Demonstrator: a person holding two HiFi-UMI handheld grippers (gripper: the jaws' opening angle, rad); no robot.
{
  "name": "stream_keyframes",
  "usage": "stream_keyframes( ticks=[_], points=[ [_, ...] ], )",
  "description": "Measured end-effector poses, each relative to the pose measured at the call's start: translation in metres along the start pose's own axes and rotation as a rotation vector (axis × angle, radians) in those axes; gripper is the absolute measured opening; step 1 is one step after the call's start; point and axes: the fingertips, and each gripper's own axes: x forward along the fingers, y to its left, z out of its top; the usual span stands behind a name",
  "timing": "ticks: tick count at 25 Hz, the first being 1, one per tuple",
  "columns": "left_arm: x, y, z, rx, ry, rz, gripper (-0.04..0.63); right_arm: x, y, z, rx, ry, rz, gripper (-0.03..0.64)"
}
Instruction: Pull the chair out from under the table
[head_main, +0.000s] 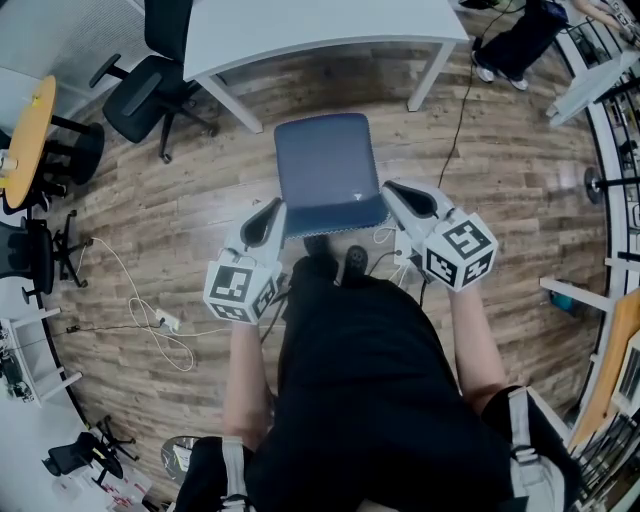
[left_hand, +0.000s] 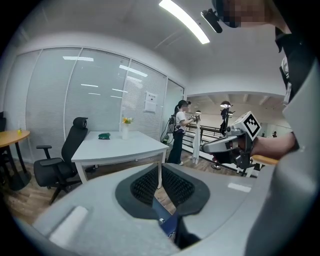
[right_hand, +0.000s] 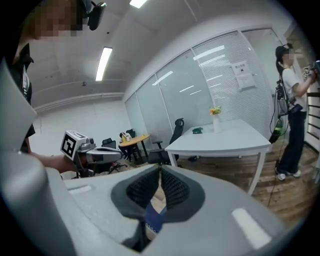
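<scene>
The left gripper (head_main: 272, 212) is clenched on the near left corner of the blue chair (head_main: 325, 165); its own view shows blue cloth nipped between the closed jaws. The chair stands on the wood floor between the two grippers, just in front of the white table (head_main: 300, 30) and not under it. The right gripper (head_main: 392, 195) is clamped on the near right corner in the same way. The chair looks light, but its padded cover is soft and could slip. The stiff edge under the cloth probably gives the surer hold.
</scene>
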Motion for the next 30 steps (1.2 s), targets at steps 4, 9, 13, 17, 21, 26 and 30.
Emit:
stream_keyframes(
  ticks=[4, 9, 13, 17, 21, 26, 30],
  points=[
    [0.001, -0.004, 0.004, 0.009, -0.010, -0.015, 0.021, -0.004, -0.002, 0.003, 0.005, -0.025, -0.008, 0.003],
    [0.002, -0.009, 0.009, 0.015, -0.014, -0.030, 0.020, -0.005, -0.002, 0.007, 0.005, -0.035, -0.007, 0.003],
    [0.004, -0.011, 0.011, 0.017, -0.016, -0.039, 0.020, -0.008, -0.002, 0.008, 0.003, -0.055, -0.015, 0.003],
    [0.003, -0.008, 0.013, 0.019, -0.015, -0.038, 0.020, -0.009, 0.002, 0.013, -0.030, -0.065, -0.011, 0.003],
    [0.004, -0.008, 0.012, 0.016, -0.008, -0.034, 0.020, -0.010, 0.003, 0.012, -0.048, -0.055, -0.009, 0.003],
    [0.005, -0.010, 0.009, 0.017, -0.001, -0.034, 0.020, -0.010, 0.002, 0.010, -0.045, -0.053, -0.004, 0.003],
    [0.003, -0.008, 0.006, 0.014, 0.006, -0.029, 0.020, -0.009, 0.003, 0.011, -0.047, -0.057, 0.001, 0.003]
  ],
)
